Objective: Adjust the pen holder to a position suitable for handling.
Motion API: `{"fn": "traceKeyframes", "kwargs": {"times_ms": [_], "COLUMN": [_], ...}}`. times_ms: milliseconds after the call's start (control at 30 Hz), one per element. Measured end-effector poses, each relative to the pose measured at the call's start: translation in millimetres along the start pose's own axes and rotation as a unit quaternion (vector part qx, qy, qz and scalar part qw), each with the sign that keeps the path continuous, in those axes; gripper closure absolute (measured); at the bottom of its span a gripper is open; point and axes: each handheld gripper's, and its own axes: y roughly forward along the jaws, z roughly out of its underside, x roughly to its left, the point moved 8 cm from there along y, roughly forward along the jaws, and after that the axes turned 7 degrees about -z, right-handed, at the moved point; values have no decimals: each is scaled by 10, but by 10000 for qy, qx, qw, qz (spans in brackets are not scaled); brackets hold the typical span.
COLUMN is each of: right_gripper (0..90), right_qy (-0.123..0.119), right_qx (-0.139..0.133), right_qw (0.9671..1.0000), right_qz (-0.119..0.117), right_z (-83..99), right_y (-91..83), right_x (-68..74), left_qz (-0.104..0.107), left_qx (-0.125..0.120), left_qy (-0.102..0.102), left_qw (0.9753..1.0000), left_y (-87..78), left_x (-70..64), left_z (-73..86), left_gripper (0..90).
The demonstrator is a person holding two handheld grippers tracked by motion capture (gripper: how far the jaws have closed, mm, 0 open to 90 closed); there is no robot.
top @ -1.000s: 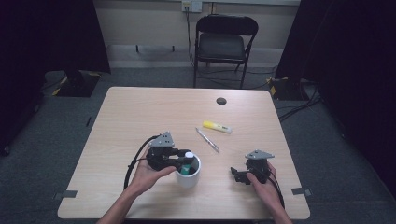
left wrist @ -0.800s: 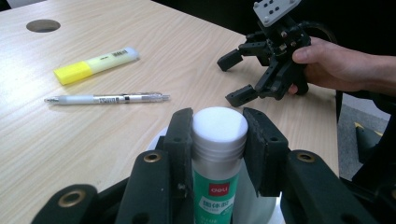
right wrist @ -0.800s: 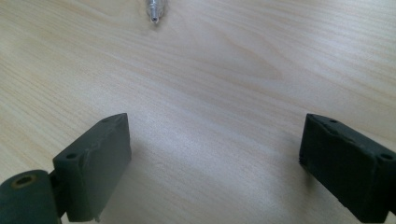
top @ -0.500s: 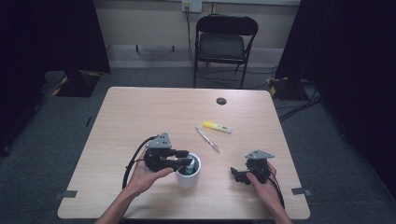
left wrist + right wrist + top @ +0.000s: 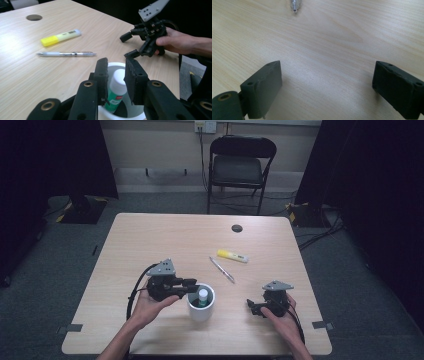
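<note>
Releasing glue stick (image 5: 117, 88) into cup (image 5: 201, 306) | left gripper (image 5: 116, 75) jaws apart, seemingly just clear | lift straight | right gripper (image 5: 325, 87) wide, empty

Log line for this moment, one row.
left gripper: open over white cup | glue stick: in cup | right gripper: open, empty | pen, highlighter: on table

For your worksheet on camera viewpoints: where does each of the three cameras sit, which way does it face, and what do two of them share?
High view: above the table's near side, looking forward and down; both forearms show.
Left gripper view: on the left tongs, looking over the white cup towards the right tongs.
Right gripper view: on the right tongs, facing the bare tabletop.
Shared: the pen, tip.
</note>
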Motion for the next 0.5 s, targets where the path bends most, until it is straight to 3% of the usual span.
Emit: {"fn": "traceKeyframes", "kwargs": {"times_ms": [233,333,500], "right_gripper": [81,126,169], "right_qy": [46,48,24], "right_qx": [-10,-46,-22], "right_qw": [10000,10000,10000], "right_qz": [56,22,-54], "right_z": [-2,-12,-39], "right_y": [2,2,10], "right_x": [3,10,59], "left_qz": [-107,-202,-417], "left_qx": [-71,23,265], "left_qy": [-101,-183,-364], "left_qw": [9999,9996,9981], "left_y": [-218,-314,-402], "left_x": [156,246,405], "left_z": [79,199,455], "left_gripper": [801,854,846]}}
